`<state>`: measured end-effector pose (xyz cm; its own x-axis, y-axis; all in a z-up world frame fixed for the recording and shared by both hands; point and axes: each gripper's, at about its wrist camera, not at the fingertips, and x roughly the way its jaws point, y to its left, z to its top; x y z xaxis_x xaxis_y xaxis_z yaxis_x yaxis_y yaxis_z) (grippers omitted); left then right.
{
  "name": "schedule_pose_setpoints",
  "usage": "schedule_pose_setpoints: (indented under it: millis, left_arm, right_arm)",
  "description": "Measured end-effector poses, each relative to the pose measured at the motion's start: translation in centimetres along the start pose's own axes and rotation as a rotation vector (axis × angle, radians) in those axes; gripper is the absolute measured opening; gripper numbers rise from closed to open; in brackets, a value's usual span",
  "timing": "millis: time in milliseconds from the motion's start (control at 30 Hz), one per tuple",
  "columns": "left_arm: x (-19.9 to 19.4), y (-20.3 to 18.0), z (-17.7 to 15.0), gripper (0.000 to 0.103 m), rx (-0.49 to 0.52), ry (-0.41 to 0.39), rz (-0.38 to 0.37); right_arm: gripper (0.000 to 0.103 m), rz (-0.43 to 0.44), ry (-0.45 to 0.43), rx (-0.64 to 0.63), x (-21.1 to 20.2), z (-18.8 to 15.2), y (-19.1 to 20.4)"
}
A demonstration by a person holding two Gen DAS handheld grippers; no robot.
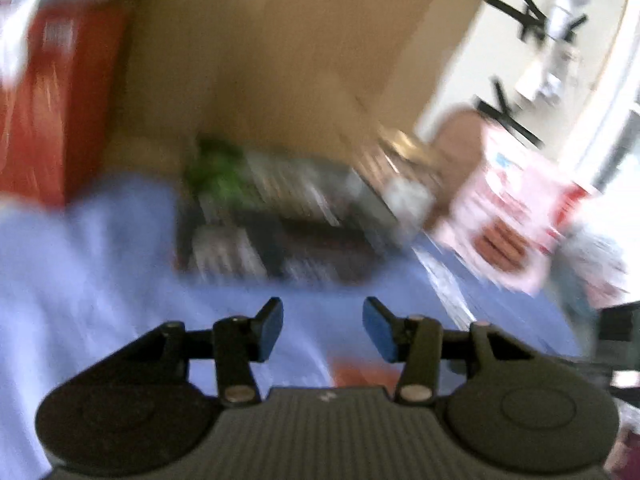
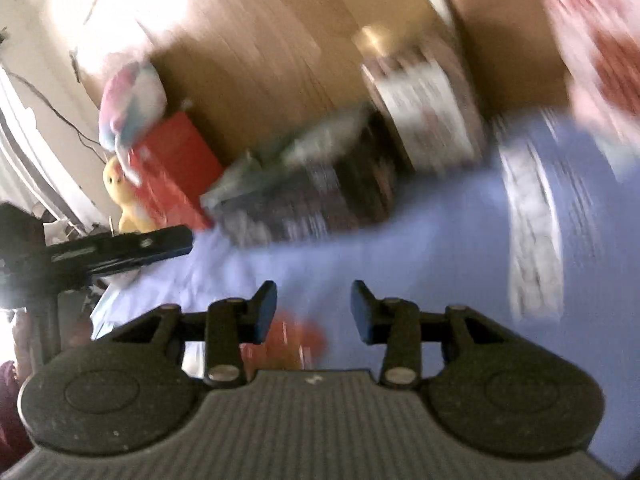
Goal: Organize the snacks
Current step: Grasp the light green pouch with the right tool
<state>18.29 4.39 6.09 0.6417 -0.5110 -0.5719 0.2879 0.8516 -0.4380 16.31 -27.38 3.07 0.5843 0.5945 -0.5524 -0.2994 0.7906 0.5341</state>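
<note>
1. Blur smeared both wrist views over a blue cloth (image 1: 100, 264) spread before a brown cardboard backdrop (image 1: 260, 52).
2. At the far left stood a red box (image 1: 52, 112); in the middle lay a dark tray of snack packets (image 1: 280, 220), its contents too smeared to name; to the right leaned a pink-and-white snack bag (image 1: 512, 216).
3. The left gripper (image 1: 323, 330) hung above the cloth with its jaws apart and nothing between them; an orange packet (image 1: 356, 374) lay on the cloth just below and beside the right-hand pad.
4. The right gripper (image 2: 314, 312) likewise had its jaws apart and empty, the same orange packet (image 2: 296, 340) showing on the cloth beneath the gap.
5. Judged from this, the step in hand fell between placements: both tools free, and snacks not yet sorted.
6. The next move likely called for steadying one gripper, lowering it around the orange packet, and closing before carrying it toward the tray.
</note>
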Motion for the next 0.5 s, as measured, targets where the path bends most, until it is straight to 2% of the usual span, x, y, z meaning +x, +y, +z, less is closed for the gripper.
schedule_pose_setpoints:
  millis: [100, 167, 267, 333, 433, 500]
  left_arm:
    - [0.0, -0.5, -3.2, 0.045, -0.059, 0.090, -0.119]
    - [0.5, -0.9, -4.6, 0.045, -0.087, 0.130, -0.159]
    - [1.4, -1.5, -5.8, 0.045, -0.108, 0.178, -0.165]
    - [1.9, -1.3, -6.4, 0.045, -0.128, 0.206, -0.177]
    - [1.6, -0.2, -7.0, 0.032, -0.171, 0.198, -0.177]
    - [0.4, 0.6, -7.0, 0.031, -0.194, 0.163, -0.181]
  right_arm:
    - [0.045, 0.001, 0.026, 0.079, -1.9, -3.2, -1.1]
    - [0.044, 0.010, 0.011, 0.103, -2.5, -4.4, -0.7]
    - [0.044, 0.038, 0.006, 0.145, -3.2, -5.3, 0.2]
    - [0.040, 0.041, 0.023, 0.158, -2.6, -5.6, 1.1]
    - [0.026, 0.044, 0.042, 0.142, -1.6, -6.1, 2.8]
    - [0.023, 0.070, 0.050, 0.112, -0.7, -5.9, 4.4]
